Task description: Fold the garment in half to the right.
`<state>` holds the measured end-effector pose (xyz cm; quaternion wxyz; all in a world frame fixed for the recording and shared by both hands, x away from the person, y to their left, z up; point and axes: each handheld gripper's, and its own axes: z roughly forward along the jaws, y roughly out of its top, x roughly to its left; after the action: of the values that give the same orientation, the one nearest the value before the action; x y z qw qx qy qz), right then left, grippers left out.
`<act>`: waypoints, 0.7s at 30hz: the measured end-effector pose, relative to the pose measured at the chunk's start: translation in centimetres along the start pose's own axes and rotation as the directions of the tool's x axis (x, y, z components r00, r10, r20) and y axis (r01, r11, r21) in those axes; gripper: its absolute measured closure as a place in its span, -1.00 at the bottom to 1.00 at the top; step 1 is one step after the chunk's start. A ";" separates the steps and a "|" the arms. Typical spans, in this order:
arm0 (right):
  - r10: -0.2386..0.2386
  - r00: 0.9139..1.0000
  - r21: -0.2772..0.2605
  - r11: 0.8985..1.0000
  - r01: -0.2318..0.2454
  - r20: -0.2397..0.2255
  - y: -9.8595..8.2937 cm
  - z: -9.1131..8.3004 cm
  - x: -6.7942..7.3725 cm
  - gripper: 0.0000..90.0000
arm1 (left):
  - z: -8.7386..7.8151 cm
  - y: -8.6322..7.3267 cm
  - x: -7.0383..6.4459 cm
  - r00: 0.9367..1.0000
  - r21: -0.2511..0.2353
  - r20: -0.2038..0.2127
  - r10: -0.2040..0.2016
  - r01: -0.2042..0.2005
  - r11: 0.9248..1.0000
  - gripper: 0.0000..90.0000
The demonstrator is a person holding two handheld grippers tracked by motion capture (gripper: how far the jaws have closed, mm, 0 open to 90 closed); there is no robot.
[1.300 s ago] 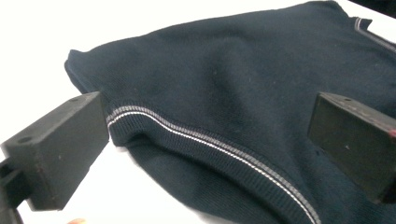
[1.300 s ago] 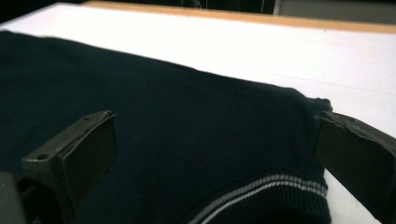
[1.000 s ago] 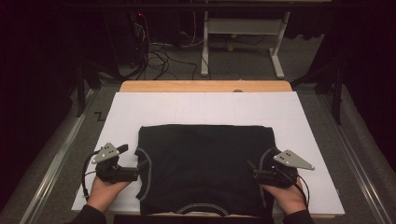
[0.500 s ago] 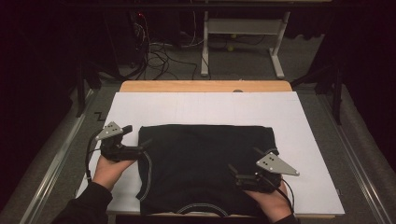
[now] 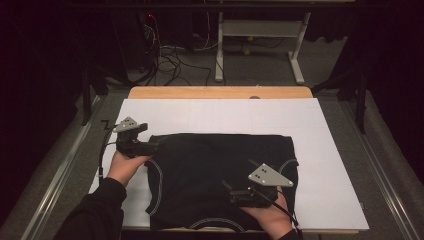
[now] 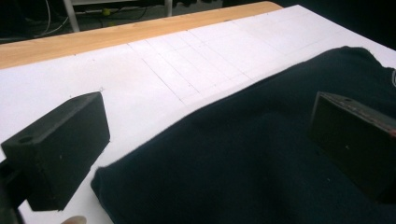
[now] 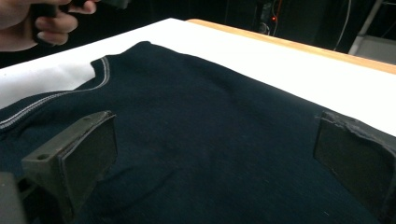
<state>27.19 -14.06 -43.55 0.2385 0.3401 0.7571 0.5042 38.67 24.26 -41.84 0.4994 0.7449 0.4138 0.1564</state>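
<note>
**Both grippers open over the folded black shirt, left at its far corner**

Your left gripper [image 5: 150,146] has its jaws spread wide, nothing between them; in the left gripper view one jaw hangs over the white sheet [image 6: 154,88] and the other over the cloth, so the shirt's edge runs straight through the gap. Your right gripper [image 5: 231,192] is spread too, hovering low above the shirt [image 5: 220,175] with cloth under both jaws and none pinched.

From your left fingers the shirt lies to the right and towards you; its far left corner sits just under that gripper. From your right fingers it stretches away on every side. The shirt lies flat, long axis across the table, collar [image 5: 212,224] at the near edge and a stitched armhole seam [image 5: 159,187] down its left side. The left gripper is the nearer one to a free edge, so I judge a grasp would start there.

Under the shirt is the white sheet on a wooden table [image 5: 220,92]; beyond it, dark floor, loose cables [image 5: 170,55] and a white desk frame [image 5: 260,35]
</note>
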 end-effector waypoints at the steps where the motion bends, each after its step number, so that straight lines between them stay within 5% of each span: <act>1: 0.003 1.000 0.000 1.000 -0.003 -0.009 0.2 0.3 0.2 -1.00 | 0.0 0.1 0.2 1.000 -0.005 0.003 -0.006 0.006 1.000 -1.00; 6: -0.013 0.999 0.001 1.000 0.013 -0.042 1.0 1.7 1.6 -1.00 | 0.1 0.2 1.4 1.000 0.004 -0.013 -0.012 0.012 1.000 -1.00; 12: -0.027 0.996 0.006 1.000 0.027 -0.080 1.8 3.0 3.2 -1.00 | 1.1 -0.4 3.5 0.996 0.043 -0.058 -0.071 0.074 0.996 -1.00; 16: -0.037 0.994 0.011 0.999 0.038 -0.106 2.1 3.6 4.2 -1.00 | 2.5 -1.5 4.8 0.988 0.126 -0.093 -0.125 0.136 0.983 -0.98; 21: -0.038 0.990 0.026 0.999 0.042 -0.136 2.2 4.3 5.2 -1.00 | 3.9 -2.5 6.0 0.979 0.182 -0.084 -0.186 0.198 0.963 -0.84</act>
<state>27.39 -6.98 -43.21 0.1917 0.2935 0.7853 0.5103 43.68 26.94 -46.87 0.4250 0.7398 0.5135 0.0919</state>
